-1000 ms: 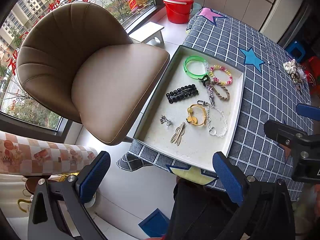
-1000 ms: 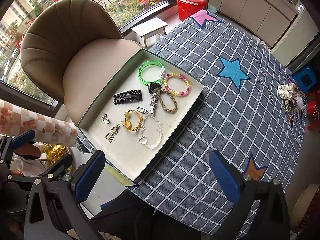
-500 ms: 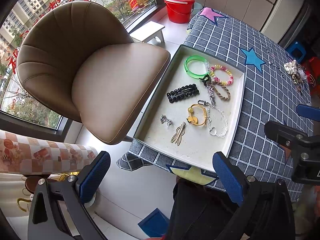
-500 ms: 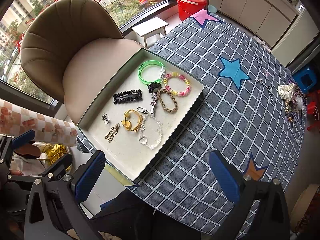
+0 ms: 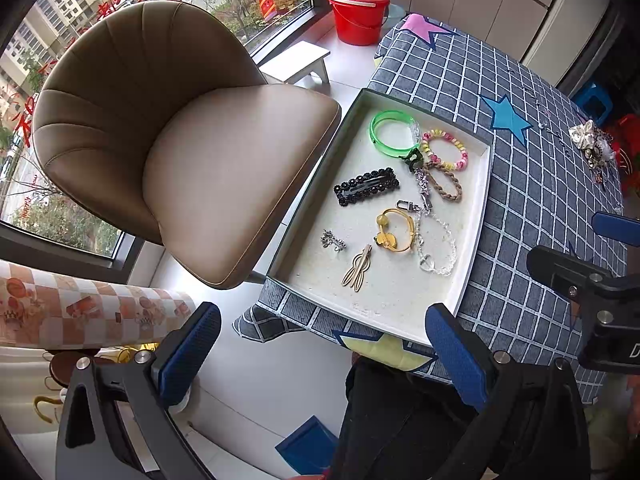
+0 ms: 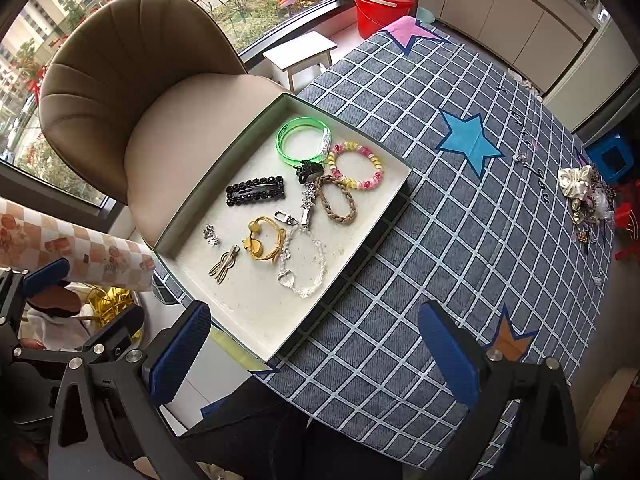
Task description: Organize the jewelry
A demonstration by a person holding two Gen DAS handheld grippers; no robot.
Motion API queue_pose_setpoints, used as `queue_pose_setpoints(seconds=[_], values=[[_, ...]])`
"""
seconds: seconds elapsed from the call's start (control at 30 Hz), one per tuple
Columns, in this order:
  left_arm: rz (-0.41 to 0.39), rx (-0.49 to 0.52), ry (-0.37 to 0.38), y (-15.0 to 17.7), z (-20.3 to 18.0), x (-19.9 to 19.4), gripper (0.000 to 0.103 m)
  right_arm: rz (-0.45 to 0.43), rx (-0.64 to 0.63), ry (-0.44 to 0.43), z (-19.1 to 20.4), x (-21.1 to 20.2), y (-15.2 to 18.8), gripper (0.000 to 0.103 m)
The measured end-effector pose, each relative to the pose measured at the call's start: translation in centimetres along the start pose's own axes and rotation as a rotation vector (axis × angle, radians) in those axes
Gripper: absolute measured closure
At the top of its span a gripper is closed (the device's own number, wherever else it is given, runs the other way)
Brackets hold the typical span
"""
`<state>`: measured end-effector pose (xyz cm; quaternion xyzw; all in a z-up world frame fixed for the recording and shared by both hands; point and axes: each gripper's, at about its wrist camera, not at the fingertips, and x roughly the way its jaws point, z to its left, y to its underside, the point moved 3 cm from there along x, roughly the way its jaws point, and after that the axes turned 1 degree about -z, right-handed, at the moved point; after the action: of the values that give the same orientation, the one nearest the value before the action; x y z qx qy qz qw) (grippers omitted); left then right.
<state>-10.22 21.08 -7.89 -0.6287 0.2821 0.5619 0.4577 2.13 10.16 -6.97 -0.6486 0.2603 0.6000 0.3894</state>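
Note:
A shallow white tray [image 6: 394, 190] [image 5: 478, 208] lies at the table's near-left corner. It holds a green bangle [image 6: 302, 138], a pink-yellow bead bracelet [image 6: 356, 166], a braided loop [image 6: 338, 202], a black clip [image 6: 256, 192], a yellow band [image 6: 264, 242], a clear chain with a heart [image 6: 302, 266] and small metal pieces. A heap of loose jewelry [image 6: 586, 200] [image 5: 592, 144] sits at the table's far right. My left gripper [image 5: 324, 354] and my right gripper [image 6: 316, 348] hover open and hold nothing, near the table's front edge below the tray.
The table wears a grey checked cloth with stars [image 6: 470, 140]. A brown padded chair [image 5: 176, 128] stands left of the tray. A red bucket [image 5: 360, 20] and a white stool [image 5: 300, 60] are by the window. A person's dark-clothed legs [image 5: 400, 420] are under the front edge.

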Motion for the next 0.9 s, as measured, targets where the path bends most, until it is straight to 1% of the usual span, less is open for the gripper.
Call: queue_pose_setpoints(seconds=[0.57,0.9], values=[[0.002,-0.003,-0.002,-0.02,0.13,0.12,0.0,0.0,0.002,0.0,0.08,0.06,-0.12,0.0],[0.021,-0.022,-0.007,-0.12,-0.12,0.84,0.0,0.007,-0.01,-0.003,0.31,0.59,0.12,0.0]])
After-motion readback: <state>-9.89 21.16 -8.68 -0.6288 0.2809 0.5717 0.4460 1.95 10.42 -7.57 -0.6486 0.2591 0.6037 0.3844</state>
